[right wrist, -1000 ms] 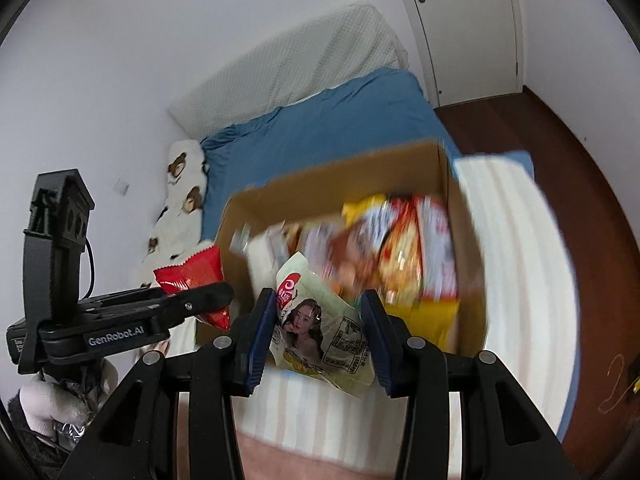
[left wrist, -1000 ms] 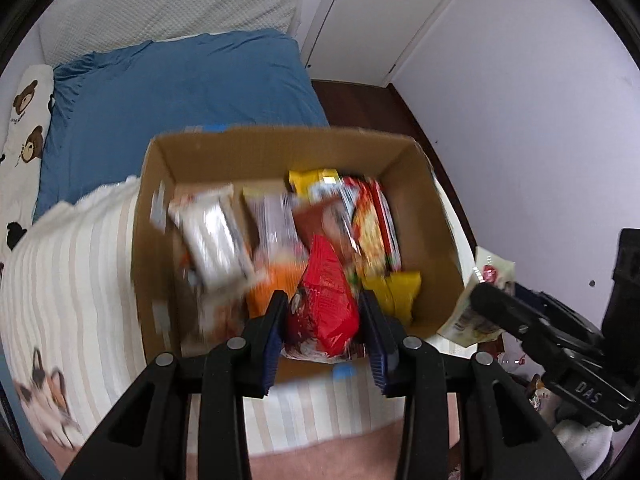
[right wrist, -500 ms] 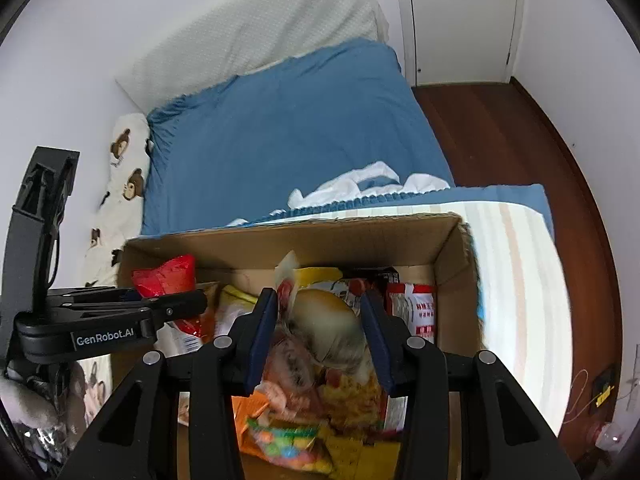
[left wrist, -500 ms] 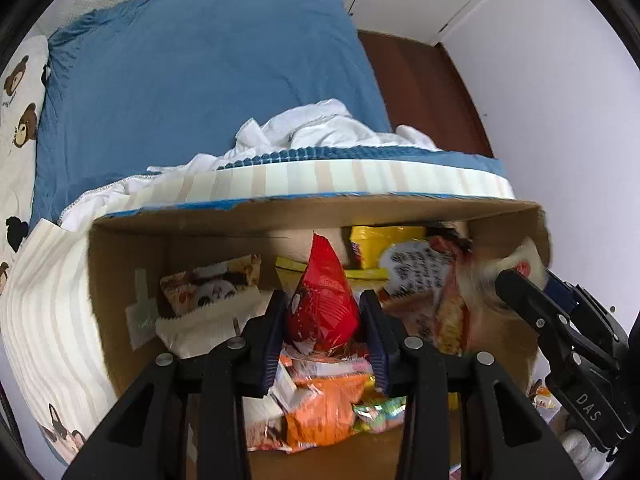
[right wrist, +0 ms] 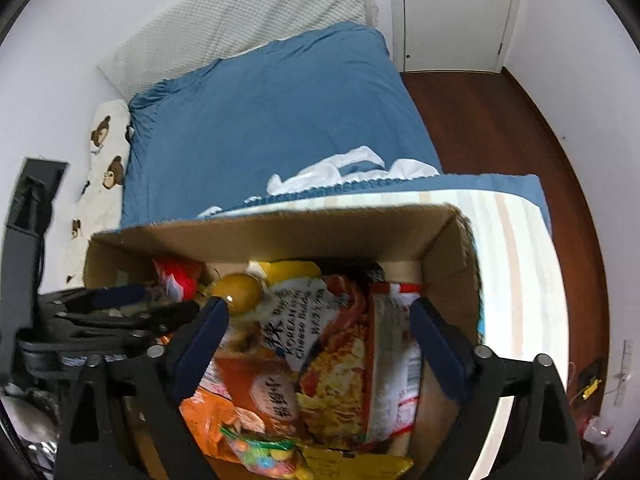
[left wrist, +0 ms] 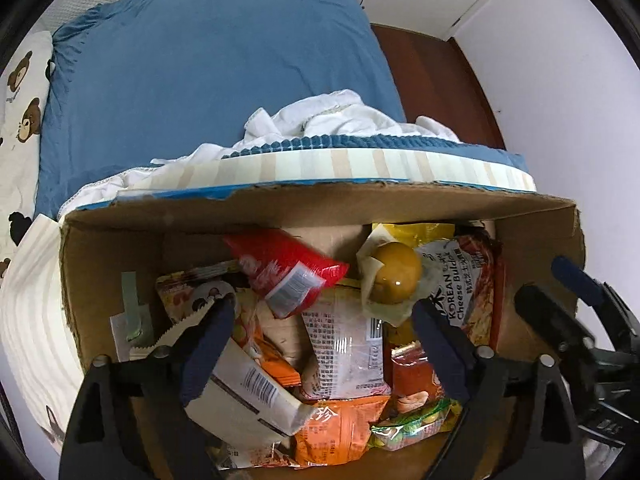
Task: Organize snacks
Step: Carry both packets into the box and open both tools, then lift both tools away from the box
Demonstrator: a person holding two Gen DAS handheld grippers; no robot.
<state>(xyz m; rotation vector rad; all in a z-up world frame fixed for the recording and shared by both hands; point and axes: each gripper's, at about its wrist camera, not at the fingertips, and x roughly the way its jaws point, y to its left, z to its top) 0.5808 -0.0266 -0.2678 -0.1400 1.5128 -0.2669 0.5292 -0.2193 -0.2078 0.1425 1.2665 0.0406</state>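
Note:
An open cardboard box stands on the bed, filled with several snack packets. My left gripper hangs over it, its jaws opening with nothing pressed between them. The red packet lies loose on the pile by the far wall. My right gripper is also over the box with its jaws opening. The pale packet showing a round yellow-brown piece rests free beside a Korean cheese noodle packet. In the right wrist view the left gripper shows at the left.
The box sits on a striped blanket at the foot of a blue-sheeted bed. Crumpled white cloth lies behind the box. A bear-print pillow is at the left. At the right are wooden floor, a white wall and a door.
Both grippers came down over the box and opened. The red packet left the left jaws and the pale packet left the right jaws. Both packets now lie among the snacks.

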